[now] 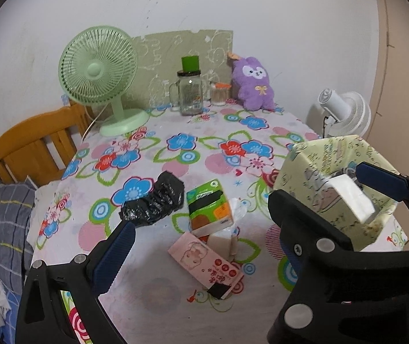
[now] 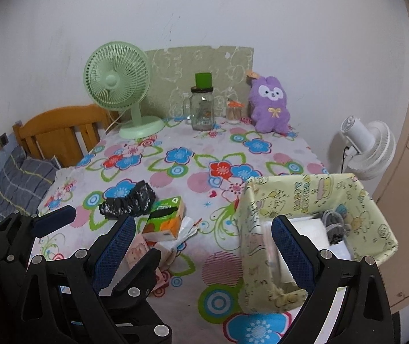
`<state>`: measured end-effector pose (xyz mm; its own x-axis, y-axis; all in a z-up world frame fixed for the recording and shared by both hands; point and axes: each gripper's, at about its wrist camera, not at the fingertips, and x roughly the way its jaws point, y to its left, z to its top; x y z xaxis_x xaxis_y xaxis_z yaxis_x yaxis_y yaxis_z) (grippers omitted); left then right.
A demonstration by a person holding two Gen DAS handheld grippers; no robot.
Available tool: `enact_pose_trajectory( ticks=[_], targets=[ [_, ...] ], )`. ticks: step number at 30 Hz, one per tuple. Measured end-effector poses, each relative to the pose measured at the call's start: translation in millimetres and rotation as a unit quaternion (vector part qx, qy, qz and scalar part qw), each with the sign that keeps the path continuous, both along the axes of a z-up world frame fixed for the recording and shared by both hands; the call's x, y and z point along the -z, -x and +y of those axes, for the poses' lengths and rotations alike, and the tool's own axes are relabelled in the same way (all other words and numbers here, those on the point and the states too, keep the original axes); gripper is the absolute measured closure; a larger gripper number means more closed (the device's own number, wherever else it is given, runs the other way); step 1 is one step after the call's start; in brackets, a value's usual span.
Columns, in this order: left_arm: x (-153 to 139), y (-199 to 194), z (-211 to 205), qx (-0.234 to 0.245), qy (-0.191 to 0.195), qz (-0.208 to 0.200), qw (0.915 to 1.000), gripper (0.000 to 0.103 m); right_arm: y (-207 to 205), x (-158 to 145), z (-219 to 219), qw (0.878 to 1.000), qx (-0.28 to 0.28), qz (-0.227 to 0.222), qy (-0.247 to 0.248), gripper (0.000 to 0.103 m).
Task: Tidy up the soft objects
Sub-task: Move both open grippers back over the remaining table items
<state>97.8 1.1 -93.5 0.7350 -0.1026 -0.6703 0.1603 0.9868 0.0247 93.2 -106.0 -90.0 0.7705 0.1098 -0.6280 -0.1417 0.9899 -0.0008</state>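
Note:
My left gripper (image 1: 204, 229) is open and hovers over a green and orange tissue pack (image 1: 208, 206) and a pink tissue pack (image 1: 204, 261) lying on the floral tablecloth. A crumpled black plastic bag (image 1: 153, 200) lies just left of them. My right gripper (image 2: 203, 220) is open, straddling the near left wall of a pale yellow patterned box (image 2: 259, 229). One of its fingers (image 1: 382, 180) reaches over the box. A white pack (image 2: 310, 229) lies inside the box, beside a grey bundle (image 2: 333, 223). A purple plush toy (image 2: 270, 106) leans against the back wall.
At the back of the table stand a green fan (image 1: 98, 71), a glass jar (image 1: 190, 94) and a small cup. A white fan (image 1: 345, 111) is off the right edge. A wooden chair (image 1: 32, 146) and a plaid cloth (image 1: 1, 215) are on the left.

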Motion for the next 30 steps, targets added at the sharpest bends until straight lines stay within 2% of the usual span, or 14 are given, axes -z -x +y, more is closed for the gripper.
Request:
enact_pose_trajectory(
  ticks=[14, 23, 30],
  targets=[
    [35.2, -19.5, 21.3, -0.041, 0.005, 0.034, 0.9986, 0.001, -25.7, 35.6, 19.3, 0.999, -0.029, 0.032, 0.004, 0.009],
    [58.1, -35.0, 31.5, -0.056, 0.034, 0.064, 0.9958, 0.004, -41.4, 51.2, 25.9, 0.998, -0.032, 0.05, 0.019, 0.011],
    [72.9, -42.0, 36.1, -0.059, 0.049, 0.089, 0.9931, 0.01, -44.3, 58.3, 32.4, 0.998, -0.031, 0.036, 0.051, 0.013]
  ],
)
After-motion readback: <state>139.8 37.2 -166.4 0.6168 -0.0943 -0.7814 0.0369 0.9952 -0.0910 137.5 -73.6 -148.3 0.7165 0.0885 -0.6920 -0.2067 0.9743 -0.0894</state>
